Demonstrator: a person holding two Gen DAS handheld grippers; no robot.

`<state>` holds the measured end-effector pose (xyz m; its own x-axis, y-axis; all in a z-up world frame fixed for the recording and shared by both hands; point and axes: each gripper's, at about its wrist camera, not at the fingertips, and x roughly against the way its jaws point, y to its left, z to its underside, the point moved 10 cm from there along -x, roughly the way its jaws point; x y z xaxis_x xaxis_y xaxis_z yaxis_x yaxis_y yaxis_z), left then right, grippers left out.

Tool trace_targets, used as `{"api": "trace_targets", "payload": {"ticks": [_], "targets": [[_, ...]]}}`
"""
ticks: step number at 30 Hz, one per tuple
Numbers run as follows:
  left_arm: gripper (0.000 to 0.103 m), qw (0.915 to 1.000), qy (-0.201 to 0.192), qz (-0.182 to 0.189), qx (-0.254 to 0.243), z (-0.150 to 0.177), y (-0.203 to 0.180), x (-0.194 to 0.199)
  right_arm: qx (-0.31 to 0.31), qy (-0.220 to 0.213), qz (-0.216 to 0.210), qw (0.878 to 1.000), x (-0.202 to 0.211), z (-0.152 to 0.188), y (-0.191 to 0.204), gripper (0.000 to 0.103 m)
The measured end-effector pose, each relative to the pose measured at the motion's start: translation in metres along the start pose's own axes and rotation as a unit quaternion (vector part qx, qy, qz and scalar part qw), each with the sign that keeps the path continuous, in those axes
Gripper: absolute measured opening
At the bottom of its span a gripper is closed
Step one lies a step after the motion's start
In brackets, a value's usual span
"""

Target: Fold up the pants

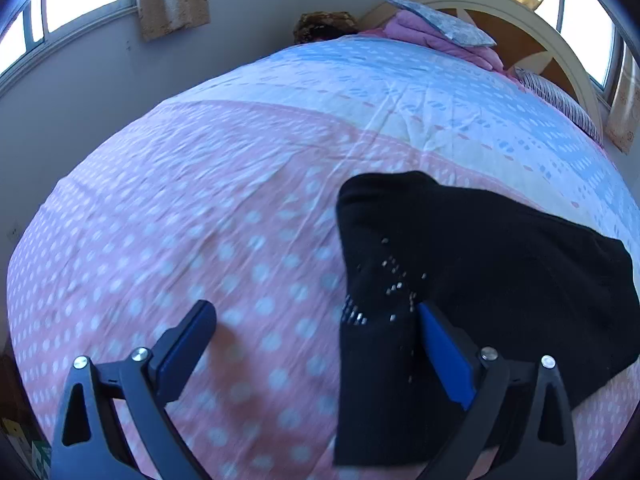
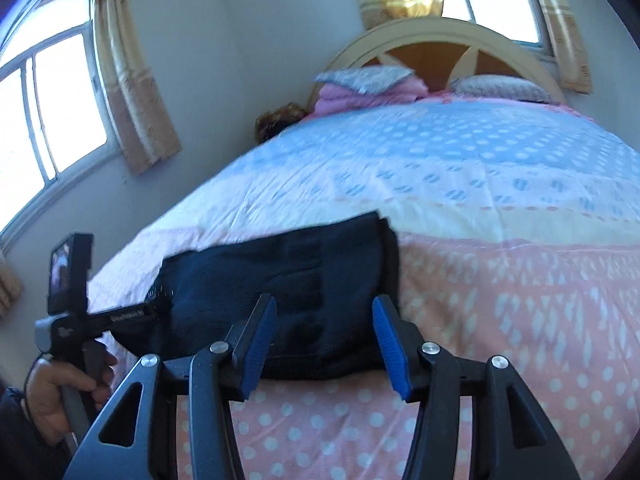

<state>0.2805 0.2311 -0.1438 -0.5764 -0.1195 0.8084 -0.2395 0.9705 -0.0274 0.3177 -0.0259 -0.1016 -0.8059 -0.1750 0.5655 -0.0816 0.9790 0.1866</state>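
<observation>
The black pants (image 1: 480, 260) lie folded into a thick rectangle on the bed, with small shiny studs near their left edge. My left gripper (image 1: 316, 312) is open wide above that studded edge; its right finger hangs over the cloth and its left finger over bare cover. In the right wrist view the pants (image 2: 280, 272) lie just beyond my right gripper (image 2: 324, 304), whose jaws stand apart over the near edge without pressing the cloth. A hand (image 2: 60, 388) holds the left gripper's handle at the pants' left end.
The bed cover (image 1: 200, 220) is pink with white dots in front and blue and cream further back. A folded pink blanket (image 2: 360, 96) and pillows (image 2: 500, 88) lie by the curved headboard (image 2: 440, 36). Windows with curtains (image 2: 132, 92) line the walls.
</observation>
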Motion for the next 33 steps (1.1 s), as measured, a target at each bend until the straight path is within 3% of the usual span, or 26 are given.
{"api": "trace_targets", "payload": {"ticks": [5,10,12,17,21,25,33], "targets": [[0.102,1.0000,-0.002,-0.001,-0.004,0.017,0.006,0.013,-0.011,0.049,0.029,0.998,-0.030,0.016,-0.015,0.053],[0.103,0.9999,-0.004,-0.011,-0.008,0.021,0.010,0.018,0.013,0.063,0.042,0.997,-0.028,0.016,-0.013,0.053],[0.103,0.9998,-0.004,-0.018,-0.007,0.021,0.013,0.027,-0.004,0.057,0.049,0.997,-0.012,0.017,-0.019,0.053],[0.103,0.9981,-0.033,-0.048,-0.020,0.026,0.018,0.062,-0.055,-0.007,0.057,0.997,0.052,0.017,-0.021,0.054],[0.103,0.9963,-0.066,-0.043,-0.034,0.038,0.012,0.098,-0.043,-0.030,0.033,0.998,0.089,0.034,0.006,0.056],[0.103,0.9940,-0.100,-0.023,-0.040,0.067,0.000,0.133,-0.024,-0.034,0.016,0.999,0.115,0.061,0.030,0.066],[0.103,0.9906,-0.119,-0.006,-0.067,0.123,-0.020,0.162,-0.045,-0.060,0.022,0.997,0.156,0.085,0.025,0.067]]}}
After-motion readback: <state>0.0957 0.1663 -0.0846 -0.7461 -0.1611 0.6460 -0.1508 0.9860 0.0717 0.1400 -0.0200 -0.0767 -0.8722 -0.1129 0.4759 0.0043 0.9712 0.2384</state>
